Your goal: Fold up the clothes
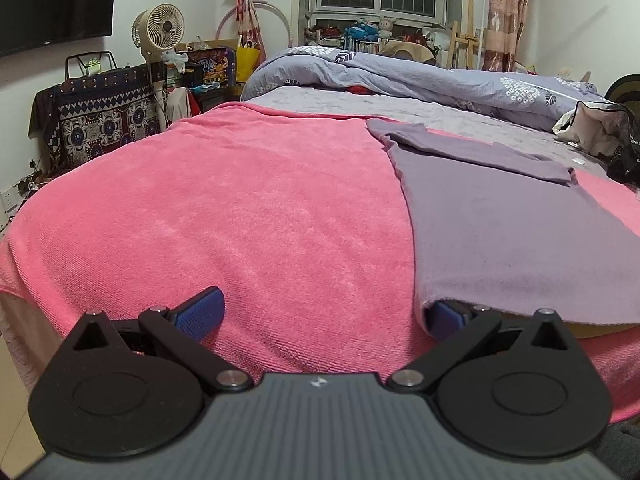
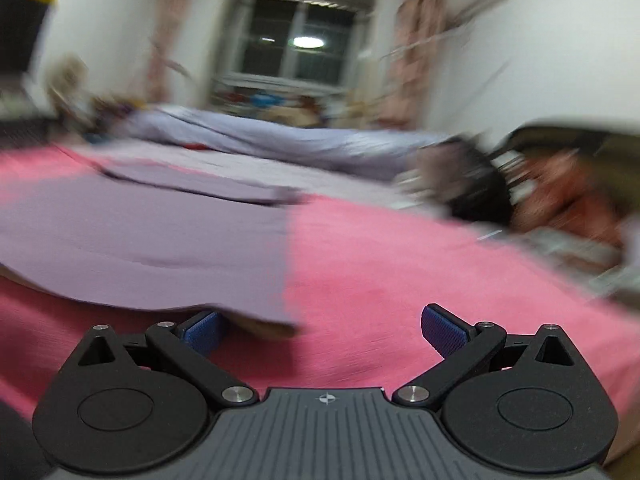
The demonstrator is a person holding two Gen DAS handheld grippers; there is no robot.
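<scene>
A purple garment [image 1: 500, 220] lies flat on a pink towel [image 1: 220, 220] spread over the bed, with a sleeve folded across its far end. My left gripper [image 1: 320, 312] is open at the garment's near left corner; the hem drapes over its right blue pad [image 1: 444, 316], while the left pad rests on the towel. In the blurred right wrist view, the same garment [image 2: 140, 232] fills the left half. My right gripper [image 2: 320, 330] is open at its near right corner, with the cloth edge lying over the left pad [image 2: 202, 332].
A lilac floral duvet [image 1: 400, 76] is bunched across the far side of the bed. A pile of clothes and a dark bag [image 1: 600, 136] sit at the right edge. A fan [image 1: 160, 28] and a patterned cover [image 1: 100, 120] stand left of the bed.
</scene>
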